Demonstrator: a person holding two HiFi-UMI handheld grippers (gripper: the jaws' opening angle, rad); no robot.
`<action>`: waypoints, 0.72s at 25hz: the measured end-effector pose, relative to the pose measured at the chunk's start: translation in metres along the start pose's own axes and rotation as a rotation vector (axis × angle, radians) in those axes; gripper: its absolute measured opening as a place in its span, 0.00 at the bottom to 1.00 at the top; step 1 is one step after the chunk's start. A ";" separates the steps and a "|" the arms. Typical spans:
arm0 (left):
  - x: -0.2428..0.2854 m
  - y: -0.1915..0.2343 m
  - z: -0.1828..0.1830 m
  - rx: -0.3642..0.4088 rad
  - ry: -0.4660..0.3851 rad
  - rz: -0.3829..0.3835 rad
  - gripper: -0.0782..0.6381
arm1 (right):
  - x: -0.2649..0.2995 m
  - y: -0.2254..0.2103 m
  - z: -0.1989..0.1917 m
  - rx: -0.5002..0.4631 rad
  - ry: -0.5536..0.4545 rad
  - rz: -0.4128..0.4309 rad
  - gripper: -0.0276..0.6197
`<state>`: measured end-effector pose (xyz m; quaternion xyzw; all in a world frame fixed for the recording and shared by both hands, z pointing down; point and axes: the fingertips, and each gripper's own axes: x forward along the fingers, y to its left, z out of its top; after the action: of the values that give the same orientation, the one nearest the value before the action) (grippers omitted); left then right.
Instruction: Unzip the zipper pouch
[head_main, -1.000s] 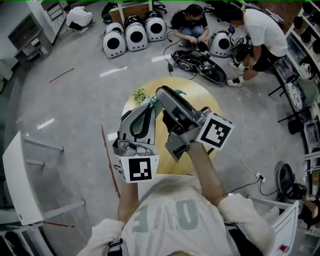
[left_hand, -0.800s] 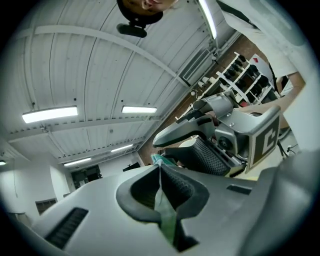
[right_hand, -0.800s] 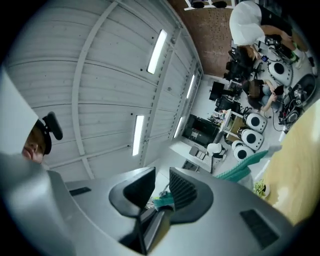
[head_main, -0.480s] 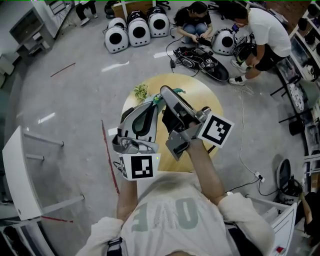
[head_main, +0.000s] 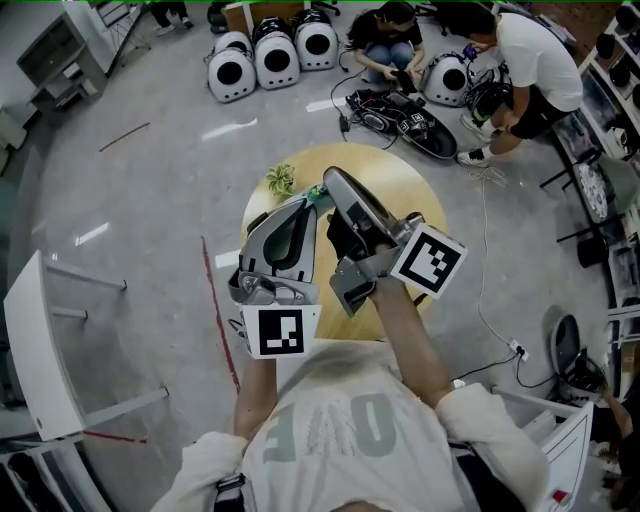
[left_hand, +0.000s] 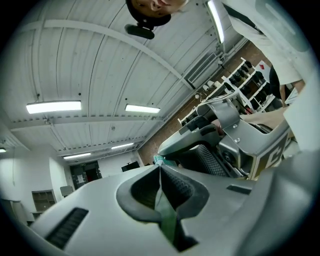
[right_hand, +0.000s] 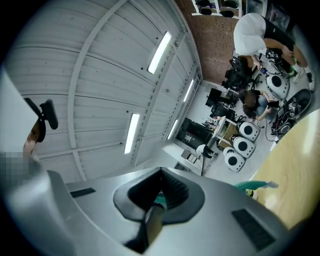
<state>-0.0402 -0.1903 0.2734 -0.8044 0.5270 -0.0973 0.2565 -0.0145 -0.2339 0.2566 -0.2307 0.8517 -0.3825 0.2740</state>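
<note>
The teal-green pouch (head_main: 314, 196) is held up above the round wooden table (head_main: 405, 190), mostly hidden between the two gripper tips. My left gripper (head_main: 306, 203) is shut on a fold of its green fabric (left_hand: 165, 216), which runs between the jaws (left_hand: 160, 169). My right gripper (head_main: 326, 181) meets it tip to tip from the right. Its jaws have just been closing and now stand shut (right_hand: 161, 176) on a narrow dull tab (right_hand: 152, 224), with teal fabric (right_hand: 160, 200) right behind it. I cannot tell whether the tab is the zipper pull.
A small green plant (head_main: 279, 182) sits at the table's far left edge. On the floor beyond are white round carriers (head_main: 273, 62), cables, and two people (head_main: 520, 70) crouching. A white frame (head_main: 40, 350) stands at the left.
Both grippers have shifted slightly up in the head view and stay tip to tip. The right gripper's jaws have come together.
</note>
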 end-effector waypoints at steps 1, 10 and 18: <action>0.000 0.000 0.000 -0.005 -0.004 0.001 0.15 | 0.000 0.000 0.000 -0.007 -0.001 -0.003 0.09; -0.016 0.010 0.005 -0.071 -0.047 0.030 0.15 | -0.011 -0.017 0.003 -0.102 -0.031 -0.108 0.09; -0.031 0.027 0.010 -0.083 -0.060 0.072 0.15 | -0.047 -0.055 0.033 -0.185 -0.108 -0.268 0.09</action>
<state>-0.0707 -0.1678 0.2540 -0.7975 0.5512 -0.0417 0.2418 0.0516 -0.2562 0.2948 -0.3866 0.8289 -0.3227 0.2437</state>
